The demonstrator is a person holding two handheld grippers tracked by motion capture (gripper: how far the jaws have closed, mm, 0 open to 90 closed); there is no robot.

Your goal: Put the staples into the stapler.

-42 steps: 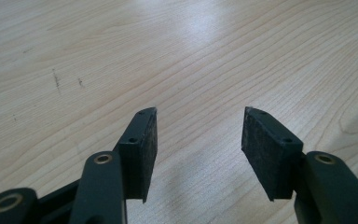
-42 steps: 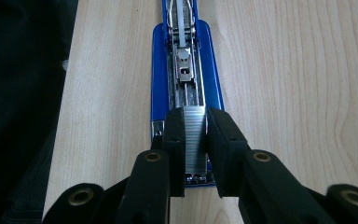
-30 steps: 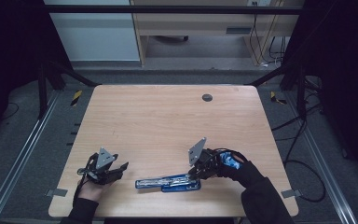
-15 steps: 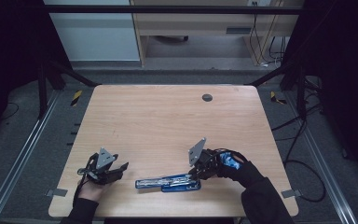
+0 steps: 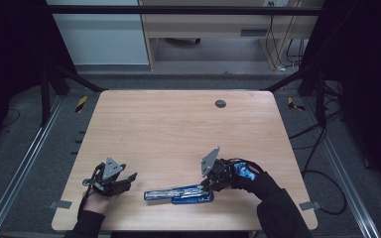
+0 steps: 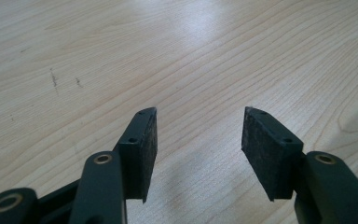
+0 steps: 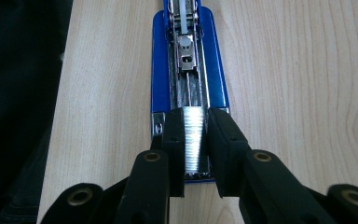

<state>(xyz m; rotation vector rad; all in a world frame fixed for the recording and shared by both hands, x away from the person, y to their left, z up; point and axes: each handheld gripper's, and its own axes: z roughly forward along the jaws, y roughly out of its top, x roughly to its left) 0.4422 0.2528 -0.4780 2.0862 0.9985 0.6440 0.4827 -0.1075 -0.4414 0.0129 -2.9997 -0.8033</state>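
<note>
My right gripper (image 7: 196,140) is clamped on a strip of staples (image 7: 196,140), its two black jaws pressing the silvery strip from either side directly above the rear end of the open blue stapler (image 7: 161,60), whose metal magazine channel (image 7: 186,51) lies exposed and runs away from the jaws. In the high view the same right gripper (image 5: 209,182) sits at the right end of the stapler (image 5: 181,194), which lies flat close to the near edge of the table (image 5: 178,129), roughly midway along it, with its length parallel to that edge. My left gripper (image 6: 198,135) is empty, its jaws standing apart at a moderate width over bare wood; in the high view I see the left gripper (image 5: 129,177) resting near the near-left corner, well apart from the stapler. The tabletop is pale wood grain with rounded corners, lightly scuffed, with a small dark round grommet (image 5: 220,103) near the far edge, right of centre. Around the table lie grey carpet, metal floor rails (image 5: 25,163) and loose cables (image 5: 322,148); beyond the far edge stands a wooden desk (image 5: 213,22).
</note>
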